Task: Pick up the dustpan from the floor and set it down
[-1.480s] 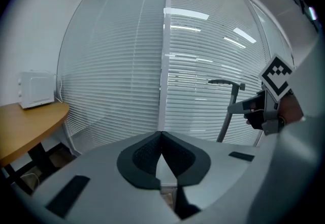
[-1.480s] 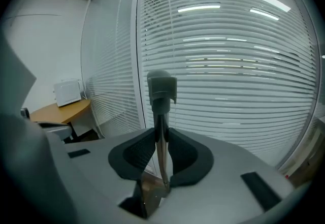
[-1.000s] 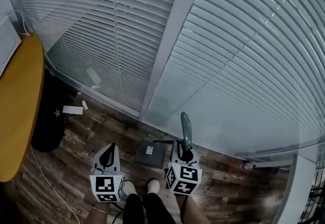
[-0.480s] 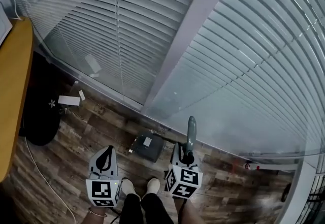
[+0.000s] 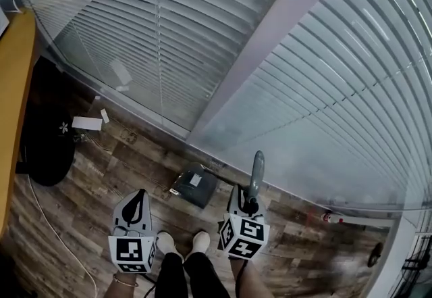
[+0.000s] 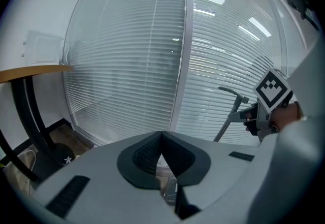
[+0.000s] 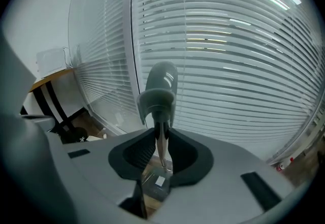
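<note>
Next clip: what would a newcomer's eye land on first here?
The right gripper clamps the long upright handle of the dustpan, whose dark pan sits low by the wood floor ahead of the person's shoes. White blinds behind glass fill the background; the left gripper is shut, empty.

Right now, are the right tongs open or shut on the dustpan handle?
Shut on it. In the right gripper view the right tongs pinch the thin shaft of the dustpan handle, whose grey grip stands above them.

Head view looks steeply down from above; both gripper views face the blinds (image 5: 135, 33), which all three share.
</note>
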Action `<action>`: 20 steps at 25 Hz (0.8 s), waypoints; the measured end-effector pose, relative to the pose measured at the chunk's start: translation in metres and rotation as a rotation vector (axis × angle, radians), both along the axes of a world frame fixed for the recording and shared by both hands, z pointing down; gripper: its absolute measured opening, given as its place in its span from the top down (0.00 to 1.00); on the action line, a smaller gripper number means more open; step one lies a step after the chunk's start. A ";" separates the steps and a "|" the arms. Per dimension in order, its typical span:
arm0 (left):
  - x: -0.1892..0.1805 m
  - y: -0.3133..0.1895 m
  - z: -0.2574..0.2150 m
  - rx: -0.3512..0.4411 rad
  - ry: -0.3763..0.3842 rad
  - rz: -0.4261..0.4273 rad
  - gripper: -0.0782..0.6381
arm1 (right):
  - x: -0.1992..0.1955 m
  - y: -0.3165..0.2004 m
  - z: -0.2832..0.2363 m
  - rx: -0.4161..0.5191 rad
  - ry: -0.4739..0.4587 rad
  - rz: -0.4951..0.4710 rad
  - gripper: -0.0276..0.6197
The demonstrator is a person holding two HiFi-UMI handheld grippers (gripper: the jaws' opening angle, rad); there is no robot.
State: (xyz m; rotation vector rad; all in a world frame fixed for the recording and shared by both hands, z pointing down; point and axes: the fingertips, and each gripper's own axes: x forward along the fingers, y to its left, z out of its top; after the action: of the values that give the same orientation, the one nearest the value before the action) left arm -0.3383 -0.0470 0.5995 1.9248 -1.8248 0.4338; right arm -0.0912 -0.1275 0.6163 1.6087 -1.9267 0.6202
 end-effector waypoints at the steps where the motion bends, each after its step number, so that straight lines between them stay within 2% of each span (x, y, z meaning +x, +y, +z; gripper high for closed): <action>1: -0.001 -0.001 0.001 0.000 -0.001 -0.002 0.87 | 0.000 -0.002 0.001 0.002 -0.001 0.003 0.81; 20: -0.004 -0.002 0.015 -0.022 0.011 -0.022 0.87 | 0.014 -0.034 0.014 0.019 0.014 0.062 0.81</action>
State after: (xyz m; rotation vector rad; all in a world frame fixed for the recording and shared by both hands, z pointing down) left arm -0.3420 -0.0492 0.6142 1.8869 -1.8252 0.4338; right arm -0.0777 -0.1617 0.6299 1.6858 -1.8837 0.6163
